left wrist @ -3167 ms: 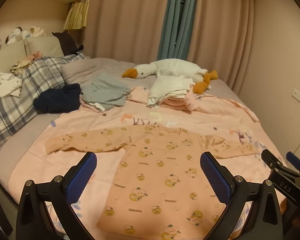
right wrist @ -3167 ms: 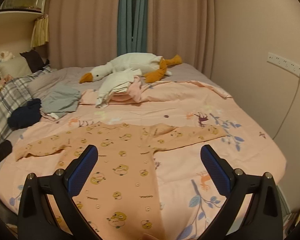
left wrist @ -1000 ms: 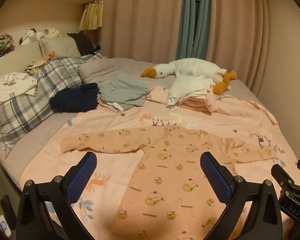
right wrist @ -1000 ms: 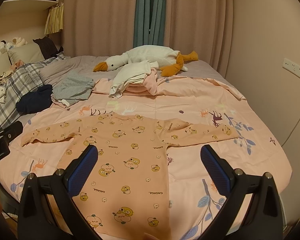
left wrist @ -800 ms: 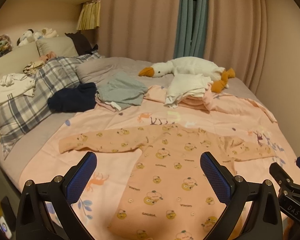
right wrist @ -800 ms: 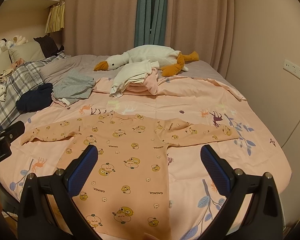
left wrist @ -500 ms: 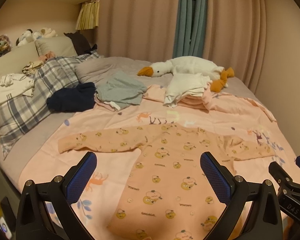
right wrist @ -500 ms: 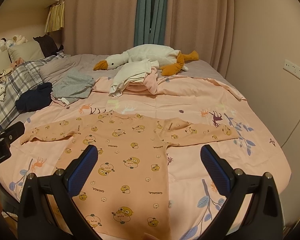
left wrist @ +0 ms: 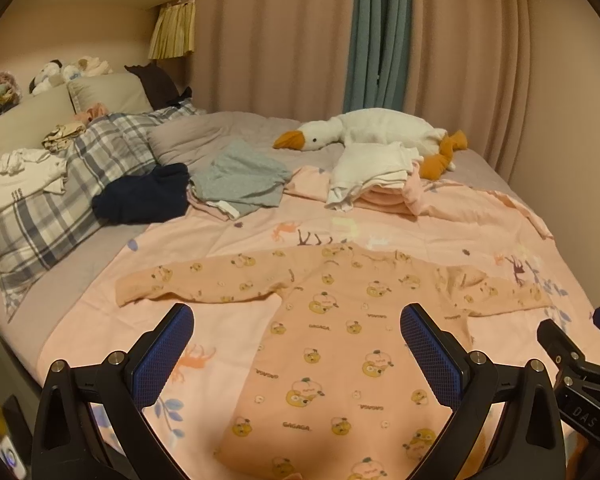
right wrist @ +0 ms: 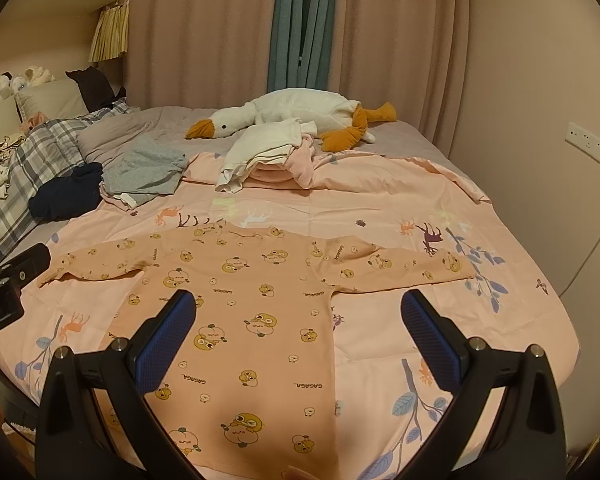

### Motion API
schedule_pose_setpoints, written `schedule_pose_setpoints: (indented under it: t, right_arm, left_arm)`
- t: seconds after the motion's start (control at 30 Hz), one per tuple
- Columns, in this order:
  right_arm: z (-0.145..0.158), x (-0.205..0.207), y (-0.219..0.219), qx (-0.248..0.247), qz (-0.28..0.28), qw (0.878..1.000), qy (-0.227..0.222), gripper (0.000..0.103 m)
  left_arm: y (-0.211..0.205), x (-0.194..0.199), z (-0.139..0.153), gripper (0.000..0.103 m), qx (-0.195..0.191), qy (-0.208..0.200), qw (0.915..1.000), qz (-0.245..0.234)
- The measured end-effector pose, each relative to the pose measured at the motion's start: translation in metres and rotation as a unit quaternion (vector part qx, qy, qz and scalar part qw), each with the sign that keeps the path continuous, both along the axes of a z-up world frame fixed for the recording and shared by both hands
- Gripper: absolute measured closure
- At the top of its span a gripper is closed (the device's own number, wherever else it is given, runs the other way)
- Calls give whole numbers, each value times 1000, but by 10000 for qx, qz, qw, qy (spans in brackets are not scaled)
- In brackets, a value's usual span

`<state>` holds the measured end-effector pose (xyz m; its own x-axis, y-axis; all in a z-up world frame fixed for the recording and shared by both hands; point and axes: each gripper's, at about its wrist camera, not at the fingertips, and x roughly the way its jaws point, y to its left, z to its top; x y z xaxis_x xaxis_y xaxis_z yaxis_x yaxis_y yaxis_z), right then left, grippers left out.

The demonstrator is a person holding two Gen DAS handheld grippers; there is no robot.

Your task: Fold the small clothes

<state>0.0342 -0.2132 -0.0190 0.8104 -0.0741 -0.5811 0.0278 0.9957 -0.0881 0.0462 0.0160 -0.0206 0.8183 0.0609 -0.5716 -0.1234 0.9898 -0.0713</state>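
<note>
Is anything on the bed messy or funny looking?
The peach shirt lies flat, but its sleeve on the right is bunched and wrinkled. Behind it, the white clothes slump crookedly on a pink pile, and the grey clothes and a navy garment sit in loose heaps.

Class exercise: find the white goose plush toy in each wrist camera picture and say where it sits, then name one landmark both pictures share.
Left wrist view: the goose plush lies right of centre in the upper half, beak pointing left.
Right wrist view: the goose plush lies near centre in the upper half, beak pointing left.
Shared landmark: the blue-green curtain hangs behind it in both.
</note>
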Motion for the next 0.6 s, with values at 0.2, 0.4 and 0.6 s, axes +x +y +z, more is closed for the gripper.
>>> schedule_pose_setpoints:
  t: [0.2, 0.4, 0.6]
  right_arm:
    - [2, -1, -1, 16, 66, 10000, -37, 0]
    - [-1, 21, -29, 421, 393, 9981, 201, 0]
    - [-16, 81, -120, 1387, -241, 9883, 585, 0]
  left_arm:
    - [-1, 3, -2, 1, -3, 6, 10000, -57]
    - [9, 51, -21, 1, -290, -232, 9991, -180]
    - [23, 146, -108, 1, -709, 489, 9947, -568]
